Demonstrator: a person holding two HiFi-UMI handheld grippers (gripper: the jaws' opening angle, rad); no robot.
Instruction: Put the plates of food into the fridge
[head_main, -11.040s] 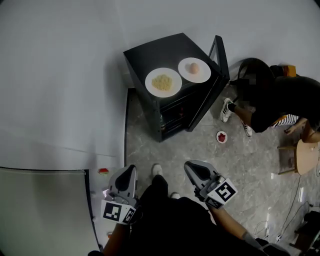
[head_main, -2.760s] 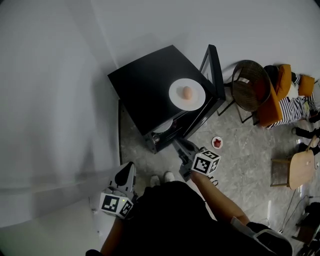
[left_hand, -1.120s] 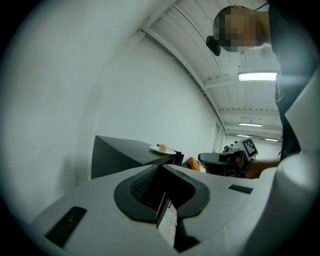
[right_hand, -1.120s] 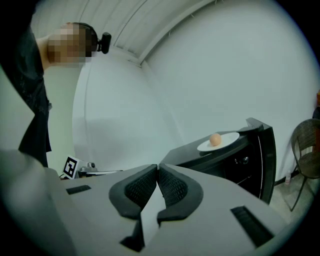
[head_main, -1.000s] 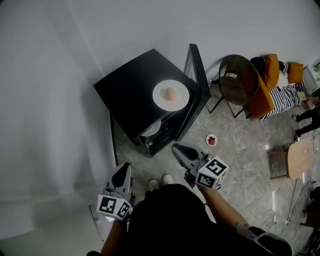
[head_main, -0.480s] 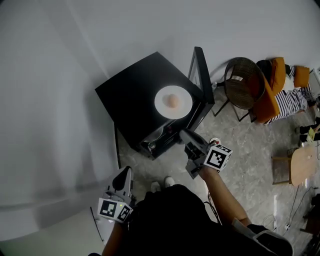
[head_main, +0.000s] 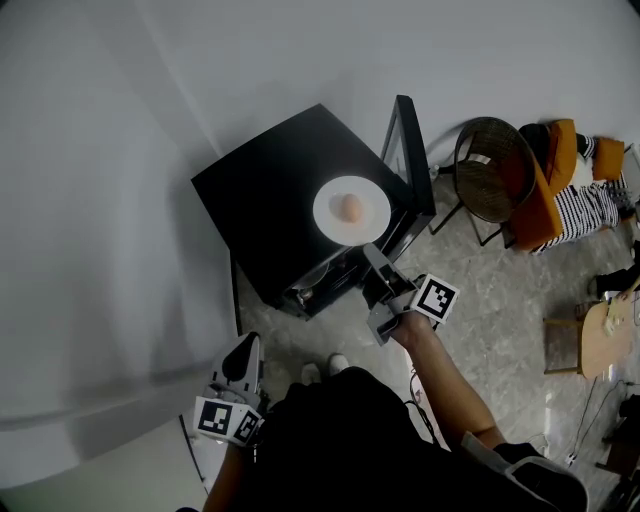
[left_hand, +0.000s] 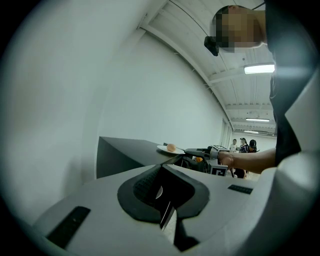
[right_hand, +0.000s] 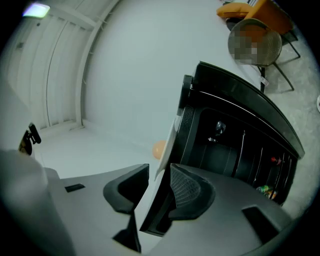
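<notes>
Opening right tool (head_main: 373, 258) | jaws just widened | plate (head_main: 328, 222) rim between, ungripped

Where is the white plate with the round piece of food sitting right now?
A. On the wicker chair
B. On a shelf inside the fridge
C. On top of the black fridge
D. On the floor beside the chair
C: the white plate with the round piece of food rests on the flat top of the black fridge, near the edge where the door stands open.
</notes>
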